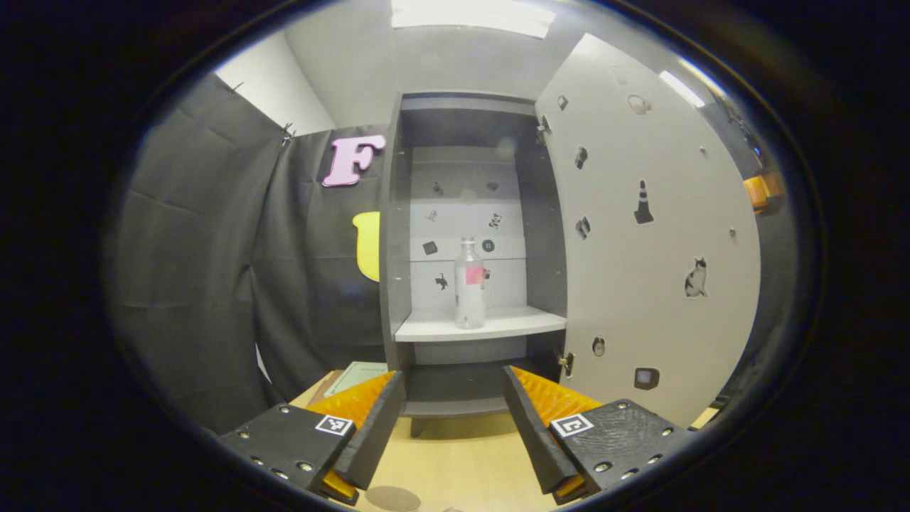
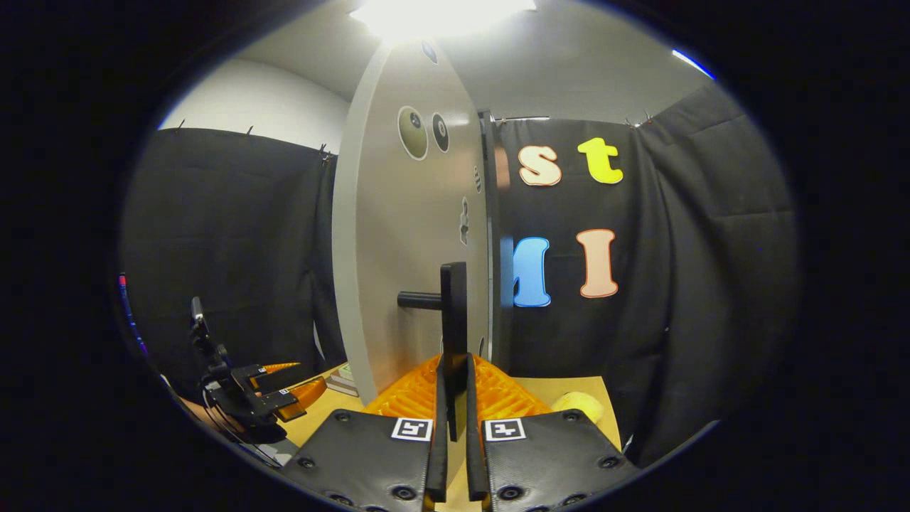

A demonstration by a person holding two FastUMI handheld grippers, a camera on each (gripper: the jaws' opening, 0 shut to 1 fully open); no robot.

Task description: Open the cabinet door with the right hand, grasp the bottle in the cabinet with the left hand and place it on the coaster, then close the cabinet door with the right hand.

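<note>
We see one cabinet (image 1: 469, 235) standing on a wooden table (image 1: 455, 462), its single door (image 1: 640, 242) swung wide open to the right in the left gripper view. Inside we count one shelf (image 1: 483, 326), and on it one clear bottle (image 1: 469, 284) standing upright, roughly at the shelf's middle. The left gripper (image 1: 451, 419) points straight at the open cabinet from a little way back, its two fingers spread wide with nothing between them. At the bottom edge of that view we make out one round dark disc (image 1: 392, 498) lying on the table, possibly the coaster.

In the right gripper view, the right gripper (image 2: 455, 398) has its two fingers pressed together on the one black door handle (image 2: 453, 313), pinching its vertical bar from both sides. The door (image 2: 405, 235) appears edge-on there. Off to the lower left we see the left gripper (image 2: 284, 384) again, fingers parted. One pale yellow object (image 2: 579, 405) lies on the table (image 2: 561, 387) to the right.
</note>
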